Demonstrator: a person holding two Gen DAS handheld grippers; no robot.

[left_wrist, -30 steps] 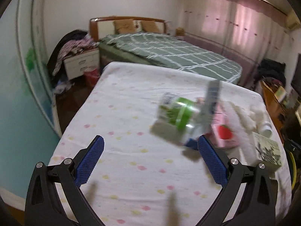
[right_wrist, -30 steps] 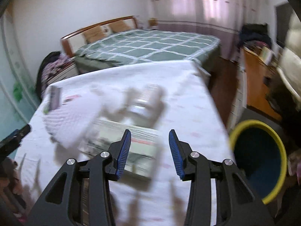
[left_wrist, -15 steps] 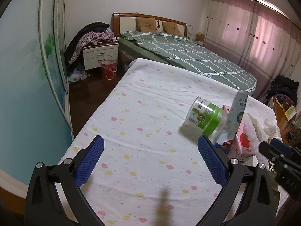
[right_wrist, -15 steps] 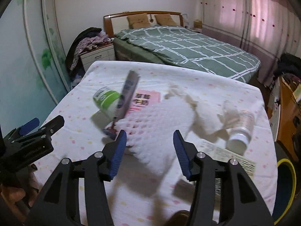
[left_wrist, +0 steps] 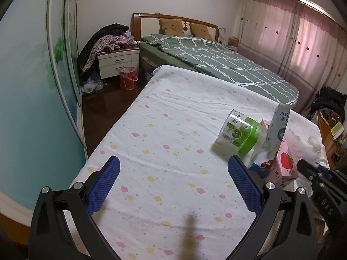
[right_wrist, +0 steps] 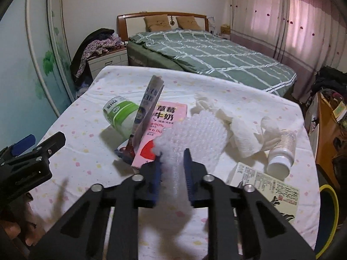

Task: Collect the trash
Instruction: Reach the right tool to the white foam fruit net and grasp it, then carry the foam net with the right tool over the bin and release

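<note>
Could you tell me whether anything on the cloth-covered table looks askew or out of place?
Yes. The green-banded plastic jar lies on its side, and a flattened pale-blue carton stands tilted against it, over the pink strawberry milk carton. The white plastic bottle is also toppled beside crumpled white paper towels. The right gripper is closing on white foam netting.

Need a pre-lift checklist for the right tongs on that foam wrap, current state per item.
1. White bubbled foam wrap between right tongs, jaws closing: ok.
2. Grip firm: cannot tell, closing not finished.
3. Foam clear of pink strawberry milk carton: not ok, it overlaps the carton.
4. Crumpled white paper towel free of the foam: cannot tell, they meet at the far edge.
5. Yellow-rimmed bin in view: ok, at the table's right edge.
6. Left tongs open, empty: ok.
</note>
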